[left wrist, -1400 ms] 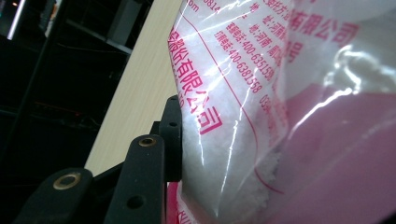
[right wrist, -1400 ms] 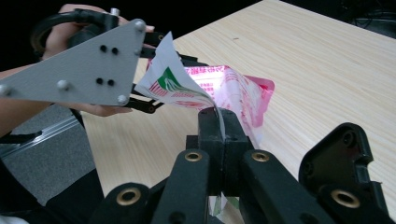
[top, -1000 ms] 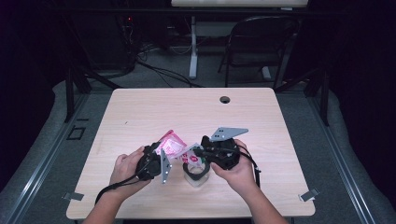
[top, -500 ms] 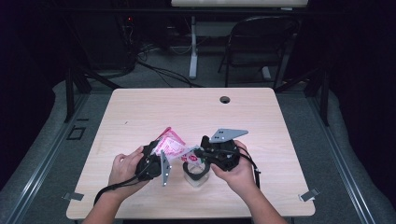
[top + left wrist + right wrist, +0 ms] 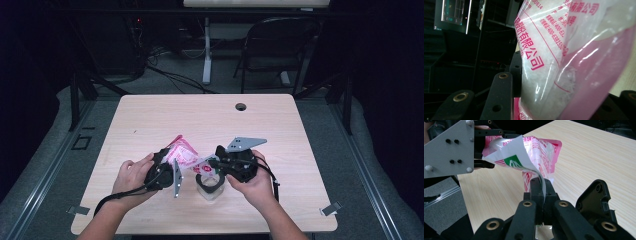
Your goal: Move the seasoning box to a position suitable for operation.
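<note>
I have both tools, left tool (image 5: 170, 167) and right tool (image 5: 541, 188), clenched on the pink-printed bag (image 5: 184, 154) at lower centre, and next should tear its corner open.

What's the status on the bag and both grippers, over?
Left gripper clamped on pink bag. Right gripper shut on its corner. Bag above a small container.

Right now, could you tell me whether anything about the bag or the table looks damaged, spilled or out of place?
Nothing looks spilled. The pink-printed plastic bag is crumpled and stretched in the air between the left gripper and the right gripper, whose jaws pinch a corner of it. The table shows no loose grains.
</note>
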